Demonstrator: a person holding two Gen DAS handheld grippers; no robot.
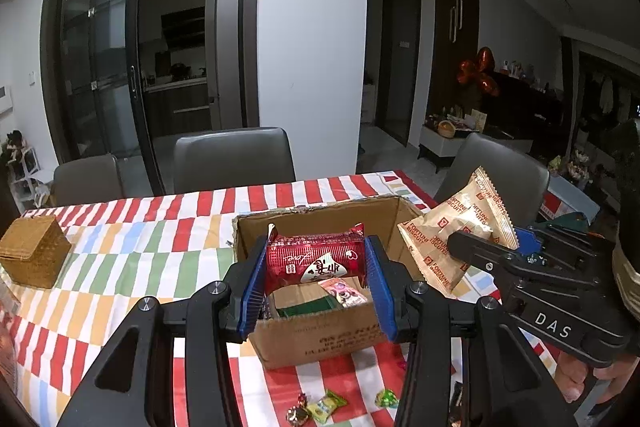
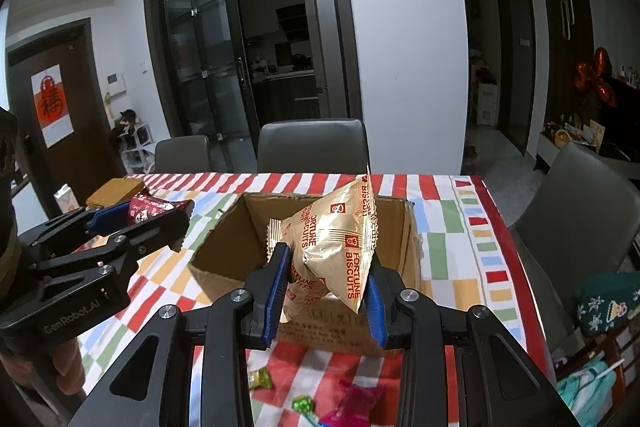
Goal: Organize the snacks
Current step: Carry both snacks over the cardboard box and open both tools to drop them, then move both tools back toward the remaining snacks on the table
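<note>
My left gripper [image 1: 316, 267] is shut on a red snack packet [image 1: 316, 259] and holds it over the open cardboard box [image 1: 320, 339]. Inside the box lie a small pink packet [image 1: 344, 291] and a green item [image 1: 306, 305]. My right gripper [image 2: 326, 279] is shut on a gold Fortune Biscuits bag [image 2: 332, 247] and holds it above the box's near wall [image 2: 328, 331]. The right gripper with its bag [image 1: 456, 239] shows at the box's right side in the left wrist view. The left gripper [image 2: 160, 223] shows left of the box in the right wrist view.
Wrapped candies [image 1: 326, 405] lie on the striped tablecloth in front of the box; they also show in the right wrist view [image 2: 262, 379], beside a pink packet [image 2: 352, 399]. A woven basket [image 1: 32, 255] stands at the left. Grey chairs [image 1: 234, 159] line the far edge.
</note>
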